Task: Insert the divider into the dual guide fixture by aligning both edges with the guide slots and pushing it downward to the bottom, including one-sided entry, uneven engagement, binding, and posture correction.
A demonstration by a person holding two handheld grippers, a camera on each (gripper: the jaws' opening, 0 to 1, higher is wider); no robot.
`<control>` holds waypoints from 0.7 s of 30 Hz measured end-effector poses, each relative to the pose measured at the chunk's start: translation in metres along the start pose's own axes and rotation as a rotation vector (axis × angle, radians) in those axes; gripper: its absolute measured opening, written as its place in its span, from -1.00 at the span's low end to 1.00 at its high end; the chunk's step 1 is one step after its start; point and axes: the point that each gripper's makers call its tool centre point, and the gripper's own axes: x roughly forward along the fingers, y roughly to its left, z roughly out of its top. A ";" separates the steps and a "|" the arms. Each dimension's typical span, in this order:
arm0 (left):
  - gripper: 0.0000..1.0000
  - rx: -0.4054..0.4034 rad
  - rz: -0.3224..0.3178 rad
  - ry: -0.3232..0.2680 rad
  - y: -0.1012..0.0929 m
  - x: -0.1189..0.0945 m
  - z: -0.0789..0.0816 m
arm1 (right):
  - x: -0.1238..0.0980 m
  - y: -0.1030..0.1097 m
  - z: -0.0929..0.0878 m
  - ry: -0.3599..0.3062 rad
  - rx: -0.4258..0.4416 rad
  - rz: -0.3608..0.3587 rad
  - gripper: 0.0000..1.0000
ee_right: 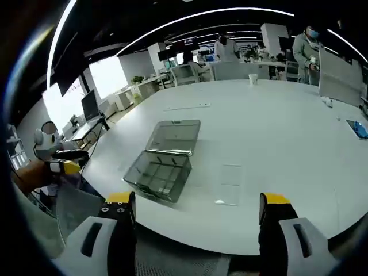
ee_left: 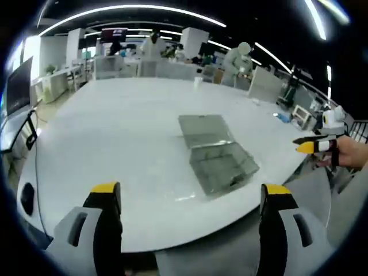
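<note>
Both grippers, left (ee_left: 190,198) and right (ee_right: 195,207), jaws wide open, empty, short of tabletop (ee_right: 276,132). Clear divider (ee_right: 229,184) lies flat beside box (ee_right: 164,164); I reckon thin edge slips on pickup.

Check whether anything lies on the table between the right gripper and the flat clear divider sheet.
Nothing visible does. The flat clear divider sheet lies on bare white table just ahead of the open right gripper; the open transparent box sits off to its left.

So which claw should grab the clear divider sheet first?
Right, probably. The divider lies flat straight ahead of the open right claw, on that claw's side of the clear box.
</note>
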 end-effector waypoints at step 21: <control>0.98 -0.011 0.000 0.009 0.000 0.001 -0.002 | 0.000 -0.002 -0.003 0.006 0.004 0.000 0.70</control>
